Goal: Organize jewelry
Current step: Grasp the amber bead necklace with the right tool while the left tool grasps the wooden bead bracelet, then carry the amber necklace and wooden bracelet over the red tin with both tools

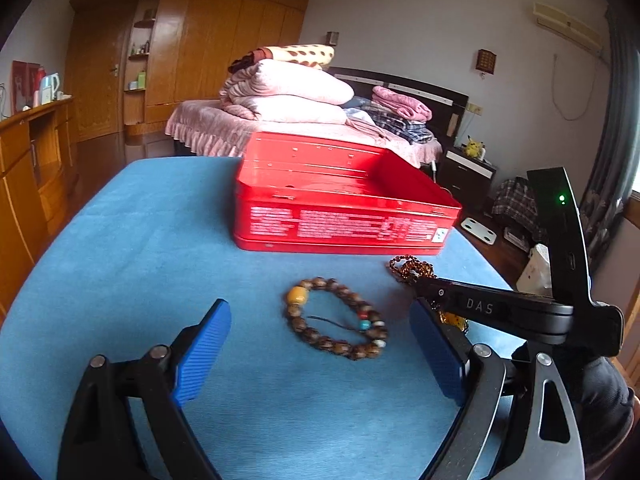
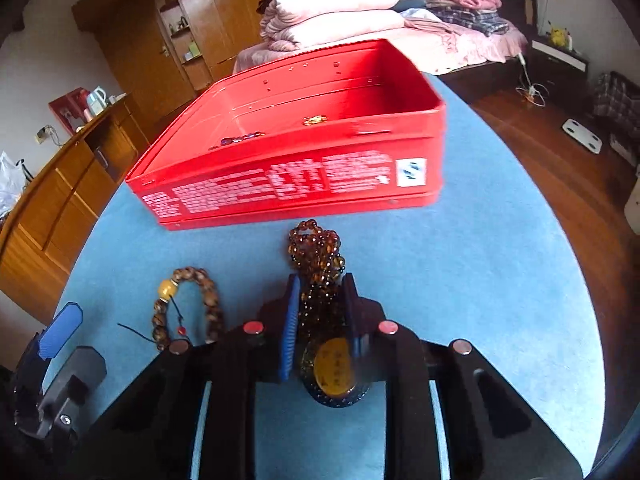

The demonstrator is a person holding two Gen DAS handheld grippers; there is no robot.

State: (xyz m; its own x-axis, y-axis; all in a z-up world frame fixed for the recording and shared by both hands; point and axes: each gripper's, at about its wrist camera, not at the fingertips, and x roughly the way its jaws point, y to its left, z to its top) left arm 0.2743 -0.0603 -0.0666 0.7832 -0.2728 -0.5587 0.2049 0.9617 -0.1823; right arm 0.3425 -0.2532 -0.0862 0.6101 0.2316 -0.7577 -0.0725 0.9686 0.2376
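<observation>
On the left, the left gripper (image 1: 320,356) with ribbed blue pads hangs low over the blue cloth-covered table (image 1: 132,248), jaws wide apart and holding nothing. Lying flat on the cloth between and just ahead of its fingers is the brown wooden bead bracelet (image 1: 336,318) with one fat yellow bead and a small turquoise one; nothing touches it.

Further right, the right gripper (image 2: 320,312) has its jaws drawn in tight on the bunched amber-brown beaded necklace (image 2: 318,256), with its oval yellow pendant (image 2: 334,364) in a dark bead surround sitting back between the fingers. The loose end of the strand spills forward onto the cloth, just short of the box.

Beyond both sits the open red metal tin box (image 2: 288,176), printed with white lettering on its near wall; a few small pieces already lie on its floor, one gold, some dark.

This looks like the pick-up of the necklace. The next move, I'd say, calls for lifting high enough that the trailing beads clear the near wall, then carrying it over the box before the jaws part. The bracelet is left for the left gripper.
</observation>
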